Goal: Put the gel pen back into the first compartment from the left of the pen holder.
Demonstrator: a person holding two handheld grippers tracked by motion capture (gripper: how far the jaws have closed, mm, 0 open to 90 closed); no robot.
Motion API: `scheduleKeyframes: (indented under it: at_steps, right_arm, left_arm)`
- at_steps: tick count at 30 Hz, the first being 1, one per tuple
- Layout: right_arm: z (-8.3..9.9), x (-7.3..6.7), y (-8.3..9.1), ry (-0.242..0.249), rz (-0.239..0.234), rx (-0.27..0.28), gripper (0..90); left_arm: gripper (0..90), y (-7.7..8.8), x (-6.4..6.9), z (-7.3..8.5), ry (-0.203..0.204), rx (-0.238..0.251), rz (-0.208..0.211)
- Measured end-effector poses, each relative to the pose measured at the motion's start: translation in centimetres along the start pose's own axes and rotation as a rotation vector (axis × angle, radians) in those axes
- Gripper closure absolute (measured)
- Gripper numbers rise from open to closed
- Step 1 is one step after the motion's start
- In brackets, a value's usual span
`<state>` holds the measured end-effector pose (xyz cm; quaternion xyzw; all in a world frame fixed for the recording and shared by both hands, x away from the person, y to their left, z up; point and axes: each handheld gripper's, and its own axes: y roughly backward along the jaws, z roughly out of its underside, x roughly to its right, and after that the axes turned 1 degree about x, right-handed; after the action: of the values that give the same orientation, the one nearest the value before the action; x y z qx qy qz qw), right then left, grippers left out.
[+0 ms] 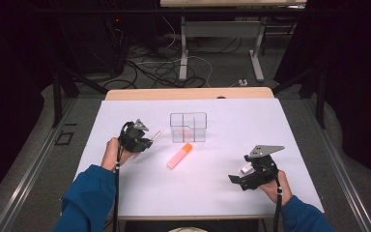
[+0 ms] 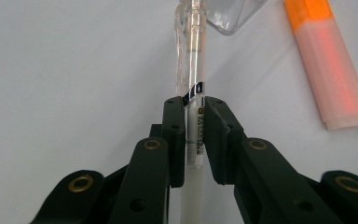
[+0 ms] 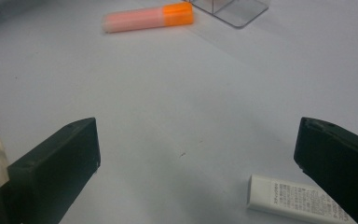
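My left gripper (image 1: 145, 140) (image 2: 195, 109) is shut on a clear-barrelled pen (image 2: 193, 70) (image 1: 155, 136), whose clip end points away from the jaws toward a clear plastic organiser (image 1: 188, 126) (image 2: 235, 14). An orange highlighter (image 1: 179, 155) (image 2: 328, 65) (image 3: 148, 17) lies flat on the white table, in front of the organiser. My right gripper (image 1: 244, 174) (image 3: 196, 154) rests at the front right with its jaws wide apart and nothing between the pads. A white eraser (image 3: 293, 198) (image 1: 246, 168) lies on the table beside its right jaw.
The white table top (image 1: 222, 193) ends at a wooden edge at the back. Beyond it are desk legs and cables on the floor (image 1: 174, 67). The organiser's corner (image 3: 233, 9) stands past the highlighter in the right gripper view.
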<state>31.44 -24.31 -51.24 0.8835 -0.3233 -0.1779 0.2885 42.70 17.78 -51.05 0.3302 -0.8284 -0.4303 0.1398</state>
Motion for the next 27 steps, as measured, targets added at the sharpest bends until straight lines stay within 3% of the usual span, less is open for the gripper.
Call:
scheduleKeyframes:
  at_steps: [5, 9, 15, 22, 27]
  right_arm:
    - [0.0, 0.1, -0.1, -0.002, -0.004, 0.009, 0.0]
    - [-0.1, 0.2, 0.1, 0.001, -0.001, 0.000, 0.0]
    - [0.0, 0.6, 0.1, -0.013, 0.007, 0.031, 0.0]
    - [-0.1, 0.7, 0.3, -0.015, 0.006, 0.018, 0.0]
    - [0.1, 1.1, 0.4, -0.035, 0.014, 0.049, 0.0]
  left_arm:
    - [79.2, 0.4, -0.1, 0.0, 0.015, 0.039, -0.014]
    - [79.2, 0.7, -0.1, -0.2, 0.012, 0.044, -0.019]
    - [79.2, 1.3, -0.1, -0.4, 0.018, 0.093, -0.030]
    - [79.2, 1.8, 0.3, -0.7, 0.018, 0.136, -0.030]
    - [79.2, 2.1, 0.5, -0.9, 0.020, 0.159, -0.035]
